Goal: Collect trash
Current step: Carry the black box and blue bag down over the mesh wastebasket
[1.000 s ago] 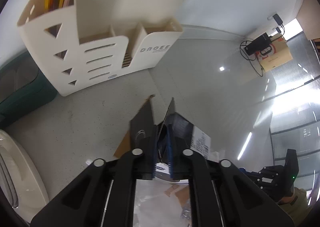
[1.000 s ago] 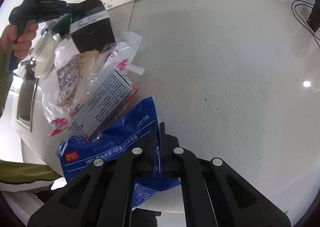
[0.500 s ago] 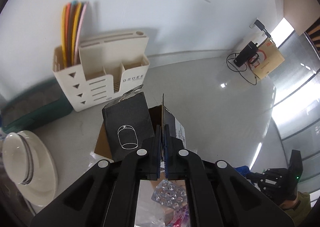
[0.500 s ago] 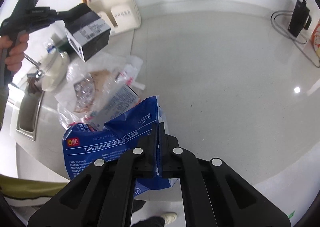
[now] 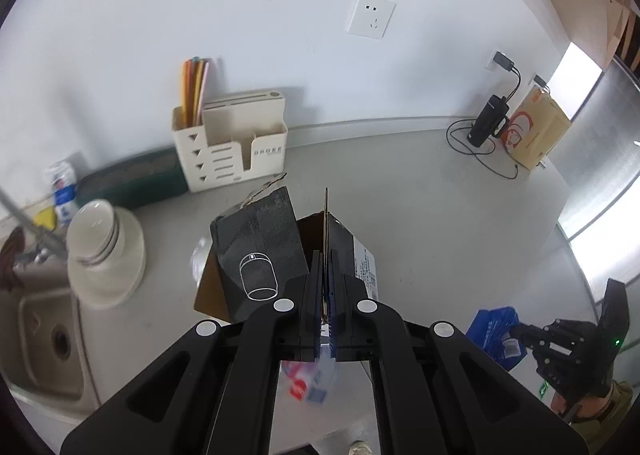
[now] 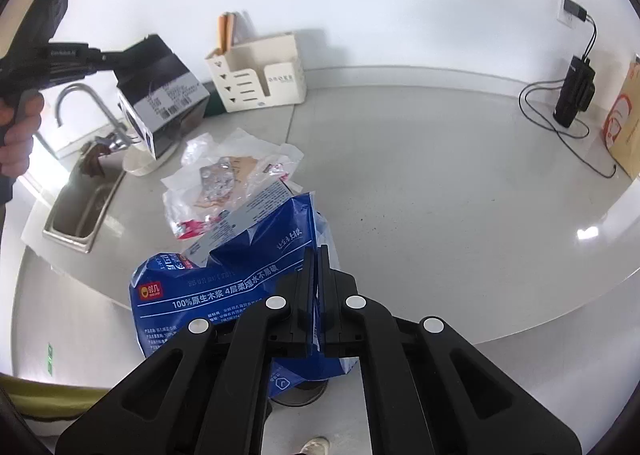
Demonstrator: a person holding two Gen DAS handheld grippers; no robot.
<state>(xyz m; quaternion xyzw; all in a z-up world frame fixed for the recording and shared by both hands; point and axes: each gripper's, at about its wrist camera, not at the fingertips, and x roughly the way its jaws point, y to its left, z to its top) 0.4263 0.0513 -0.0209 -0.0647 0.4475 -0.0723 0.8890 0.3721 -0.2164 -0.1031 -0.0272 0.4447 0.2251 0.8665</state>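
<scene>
Left gripper (image 5: 326, 275) clamped on an open flap of the black box (image 5: 260, 251), held above the counter (image 5: 420, 207); right gripper (image 6: 316, 279) clamped on the top edge of the blue bag (image 6: 224, 295), hanging past the near counter edge. Both look light: the box stiff, best held by a flap; the bag soft and slippery, best pinched at a fold. Loose wrappers (image 6: 224, 175) lie on the counter right of the sink (image 6: 80, 203).

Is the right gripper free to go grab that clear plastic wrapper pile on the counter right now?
Probably not yet: the right gripper is shut on the blue tissue bag. The clear wrapper pile lies uncovered, but the bag must go first.
</scene>
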